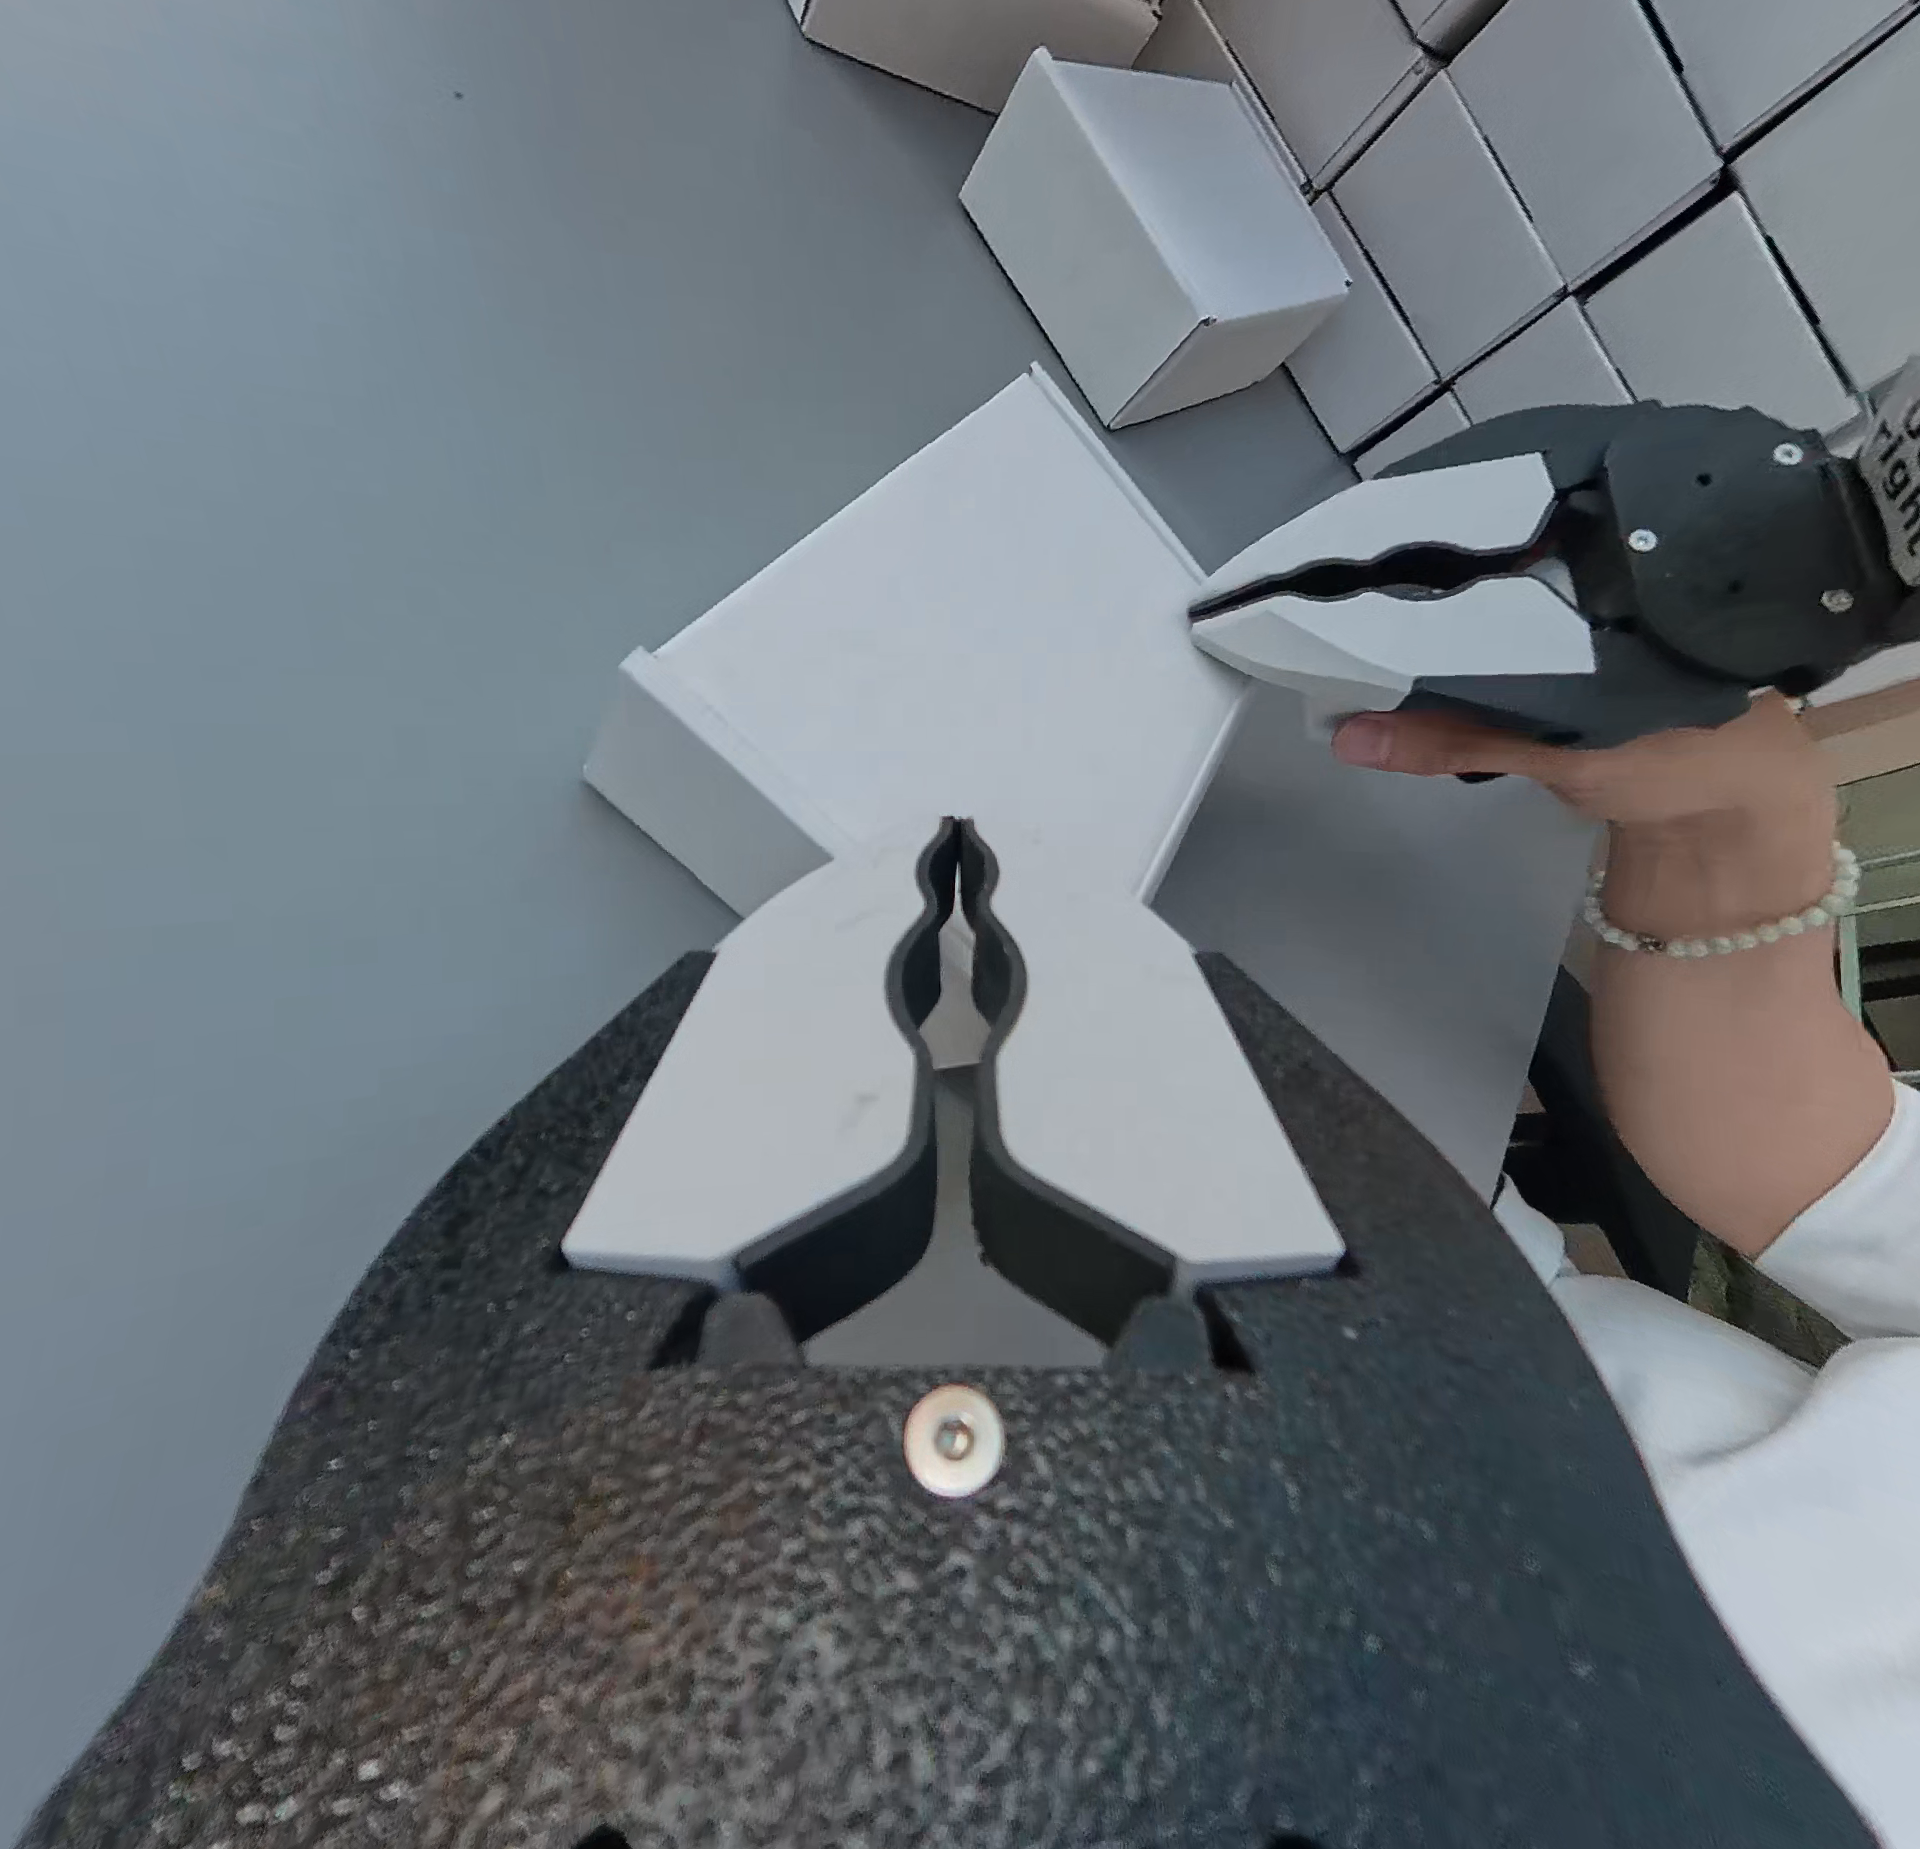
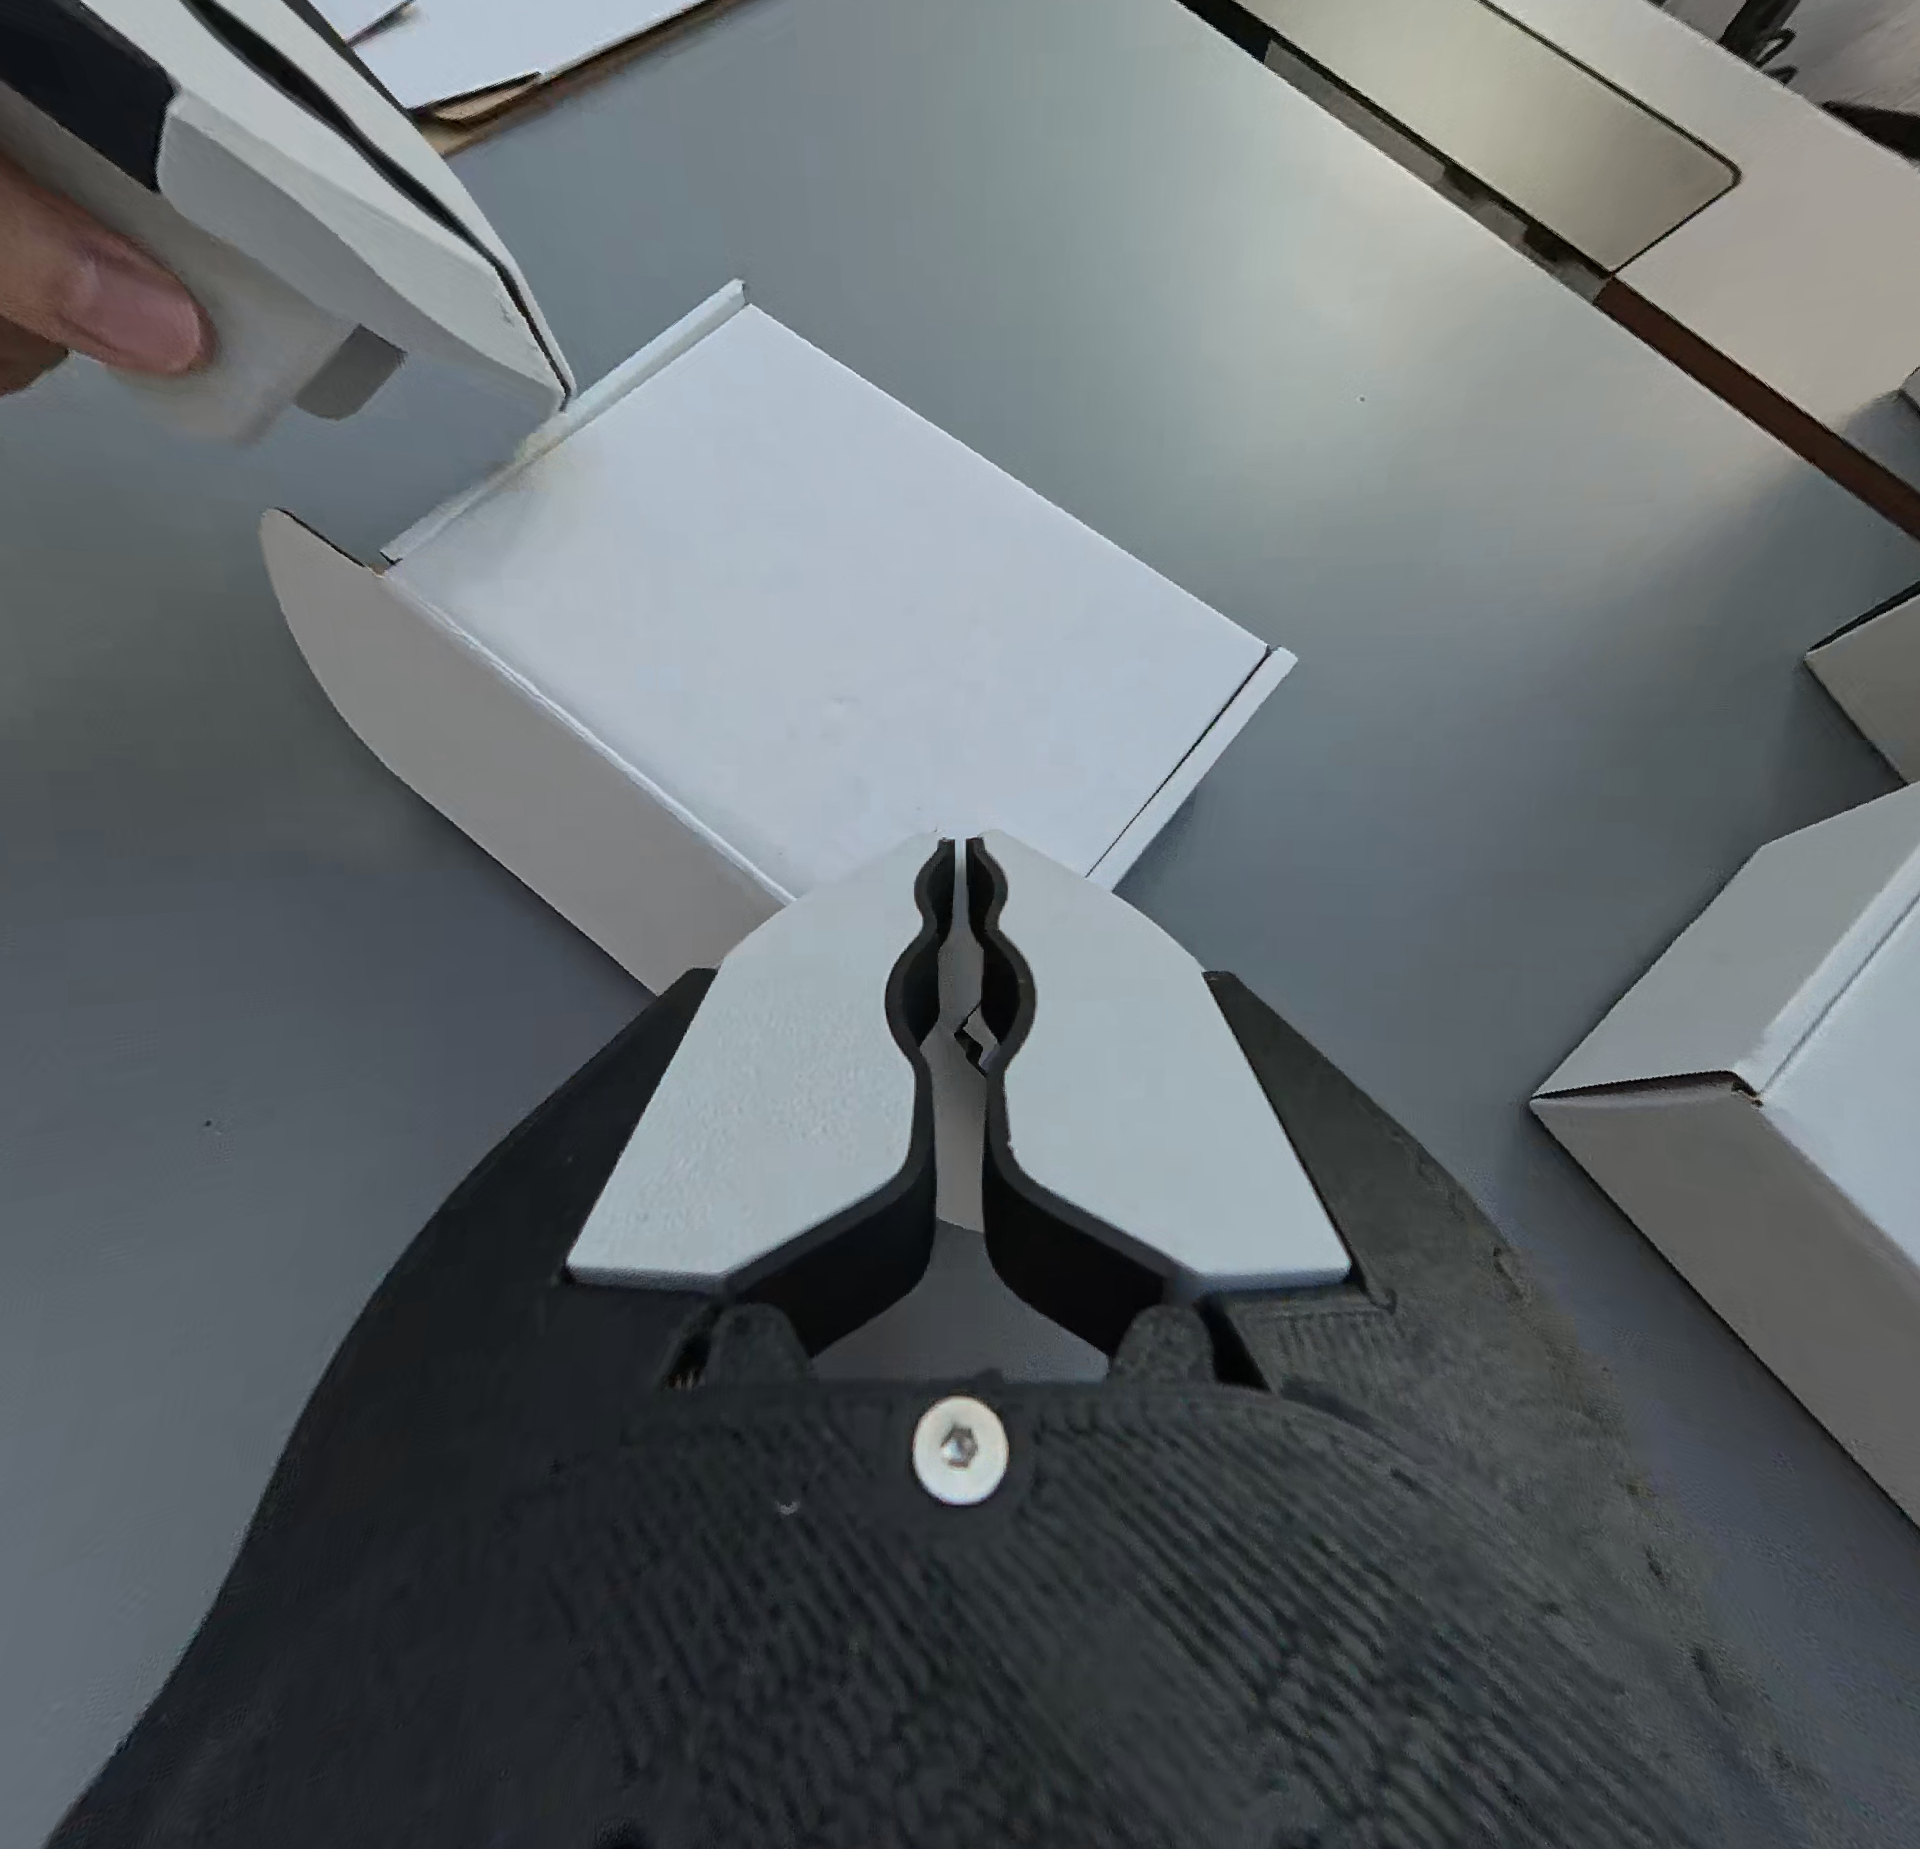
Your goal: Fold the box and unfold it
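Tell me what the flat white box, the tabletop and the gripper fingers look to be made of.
White box: likely thin cardboard with a matte white face; it shows crisp fold creases and thin flap edges.
Tabletop: smooth grey surface with a soft sheen, perhaps laminate; the material underneath cannot be told.
Left gripper and right gripper fingers: matte pale grey plates on black inner liners, probably plastic.

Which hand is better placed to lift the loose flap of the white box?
Probably left: the left gripper sits beside the rounded end of the flap; the right gripper hovers over the near corner of the box.
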`<state>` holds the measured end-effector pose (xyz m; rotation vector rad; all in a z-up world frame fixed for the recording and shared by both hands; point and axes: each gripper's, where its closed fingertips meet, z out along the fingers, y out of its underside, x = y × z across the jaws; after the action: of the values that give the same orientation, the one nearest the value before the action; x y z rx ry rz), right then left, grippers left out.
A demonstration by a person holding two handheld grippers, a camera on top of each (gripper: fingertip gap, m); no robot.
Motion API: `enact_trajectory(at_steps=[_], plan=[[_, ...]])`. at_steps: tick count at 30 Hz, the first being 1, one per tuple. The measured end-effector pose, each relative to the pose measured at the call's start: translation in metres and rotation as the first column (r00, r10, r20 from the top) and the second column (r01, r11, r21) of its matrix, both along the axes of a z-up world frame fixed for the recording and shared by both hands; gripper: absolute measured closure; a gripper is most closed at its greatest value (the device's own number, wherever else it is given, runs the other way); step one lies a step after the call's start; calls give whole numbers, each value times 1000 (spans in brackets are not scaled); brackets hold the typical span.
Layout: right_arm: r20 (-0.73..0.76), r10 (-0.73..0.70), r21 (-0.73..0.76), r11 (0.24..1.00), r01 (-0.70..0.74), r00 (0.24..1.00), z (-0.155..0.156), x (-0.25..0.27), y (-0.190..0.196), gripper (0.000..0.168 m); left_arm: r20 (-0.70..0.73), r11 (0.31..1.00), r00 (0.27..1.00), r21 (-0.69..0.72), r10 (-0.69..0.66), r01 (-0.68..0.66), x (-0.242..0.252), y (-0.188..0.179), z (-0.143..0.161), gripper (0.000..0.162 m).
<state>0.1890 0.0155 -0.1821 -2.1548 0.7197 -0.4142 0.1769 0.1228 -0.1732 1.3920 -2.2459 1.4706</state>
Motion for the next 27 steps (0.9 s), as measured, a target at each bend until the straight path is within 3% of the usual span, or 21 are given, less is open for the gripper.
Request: enact_trajectory(at_steps=[7,9,14,23,27], plan=[[-205,-52,378,917,129,977,35,22,-29,102,70,997,997,82,-11,5,-4,1,-9,162],[-286,-58,401,899,175,956,35,31,-40,87,85,995,996,98,-13,4,-4,1,-9,162],[-468,17,381,906,184,884,17,33,-38,69,97,997,995,73,2,-9,-4,2,-9,162],[-709,265,461,875,146,653,16,23,11,83,117,998,992,41,38,-43,-6,12,-9,162],[-761,259,393,914,105,595,9,25,24,78,124,999,992,21,37,-40,-6,13,-9,162]])
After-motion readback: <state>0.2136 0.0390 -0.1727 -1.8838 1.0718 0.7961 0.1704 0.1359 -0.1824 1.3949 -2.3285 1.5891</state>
